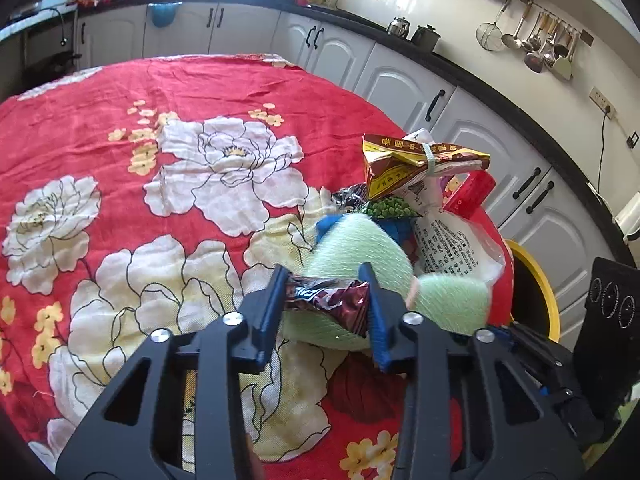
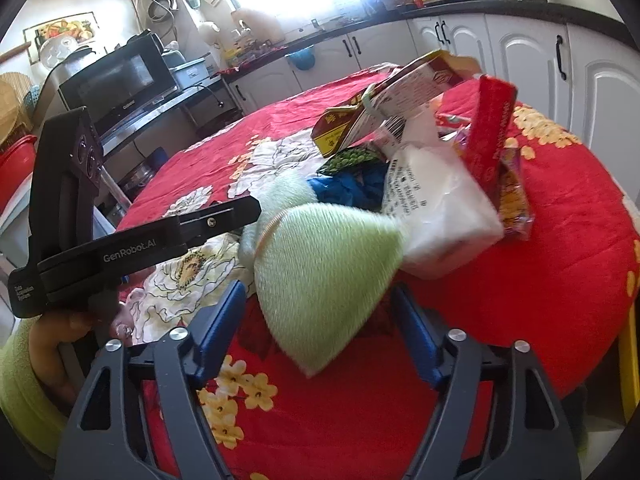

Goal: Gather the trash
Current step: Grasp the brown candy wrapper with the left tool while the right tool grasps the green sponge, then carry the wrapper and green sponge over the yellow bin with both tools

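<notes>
Left wrist: red floral tablecloth (image 1: pixel 160 92) before white kitchen cabinets (image 1: pixel 400 80).

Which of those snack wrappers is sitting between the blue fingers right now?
The dark maroon foil wrapper, crumpled between the left hand-held gripper fingers. The yellow-and-red packet tied with a band and the white printed bag lie farther back in the pile.

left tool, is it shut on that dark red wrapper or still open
Shut on it: the left tool has both blue fingers pressing the crumpled dark red wrapper.
</notes>
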A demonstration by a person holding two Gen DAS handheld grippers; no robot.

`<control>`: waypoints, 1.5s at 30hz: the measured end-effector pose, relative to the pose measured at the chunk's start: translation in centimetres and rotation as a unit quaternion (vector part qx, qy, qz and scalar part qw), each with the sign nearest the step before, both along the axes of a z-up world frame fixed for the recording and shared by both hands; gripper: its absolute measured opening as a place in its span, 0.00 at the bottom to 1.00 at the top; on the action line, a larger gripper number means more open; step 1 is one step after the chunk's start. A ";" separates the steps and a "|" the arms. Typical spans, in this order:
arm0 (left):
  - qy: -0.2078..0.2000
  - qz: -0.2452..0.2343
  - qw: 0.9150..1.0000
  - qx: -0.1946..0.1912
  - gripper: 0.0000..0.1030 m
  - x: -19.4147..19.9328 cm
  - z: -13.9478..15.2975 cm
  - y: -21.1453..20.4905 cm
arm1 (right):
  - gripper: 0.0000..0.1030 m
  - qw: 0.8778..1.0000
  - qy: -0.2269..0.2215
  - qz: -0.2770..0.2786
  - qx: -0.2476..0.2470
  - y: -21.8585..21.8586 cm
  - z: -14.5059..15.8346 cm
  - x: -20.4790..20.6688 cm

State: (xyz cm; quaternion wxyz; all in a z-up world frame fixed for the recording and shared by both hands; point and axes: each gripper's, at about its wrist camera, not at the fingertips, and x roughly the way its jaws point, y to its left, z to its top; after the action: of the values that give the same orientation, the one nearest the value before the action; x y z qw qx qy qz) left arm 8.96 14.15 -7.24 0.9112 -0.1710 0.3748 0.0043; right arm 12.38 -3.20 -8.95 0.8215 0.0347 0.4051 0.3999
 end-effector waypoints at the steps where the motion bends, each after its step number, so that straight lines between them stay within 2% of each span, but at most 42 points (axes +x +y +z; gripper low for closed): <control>1: 0.001 -0.001 1.000 0.000 0.20 -0.1 -0.1 0.1 | 0.62 1.000 0.002 0.000 -0.001 0.1 -0.1 0.0; 4: 0.004 0.001 1.000 0.002 0.14 -0.3 -0.1 0.4 | 0.52 1.000 0.010 -0.004 0.002 -0.1 -0.2 0.1; 7: 0.005 0.002 1.000 -0.001 0.11 -0.5 0.0 0.7 | 0.47 1.000 0.016 -0.006 0.008 -0.5 0.0 0.1; 13: -0.002 0.002 1.000 -0.001 0.09 -0.8 0.6 0.9 | 0.40 1.000 -0.011 -0.003 0.009 -1.0 1.2 -0.9; 19: -0.028 -0.001 1.000 0.006 0.08 -1.5 2.4 0.7 | 0.37 0.999 -0.041 0.001 0.013 -1.5 2.6 -1.9; 28: -0.070 -0.020 0.997 0.028 0.08 -2.2 5.4 -1.9 | 0.37 0.996 -0.085 -0.014 0.014 -3.8 4.8 -3.0; 35: -0.091 -0.033 0.994 0.045 0.08 -2.3 6.8 -3.9 | 0.37 0.995 -0.097 -0.030 0.014 -5.6 5.5 -3.4; 45: -0.105 -0.040 0.993 0.032 0.08 -1.7 7.9 -5.4 | 0.34 0.993 -0.101 -0.047 0.024 -8.2 6.3 -3.6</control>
State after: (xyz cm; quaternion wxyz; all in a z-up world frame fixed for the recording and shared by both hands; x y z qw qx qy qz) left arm 7.24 8.71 0.68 0.9499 -0.1263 0.2833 -0.0382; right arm 8.75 -11.39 -2.69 0.8752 0.0329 0.3079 0.3718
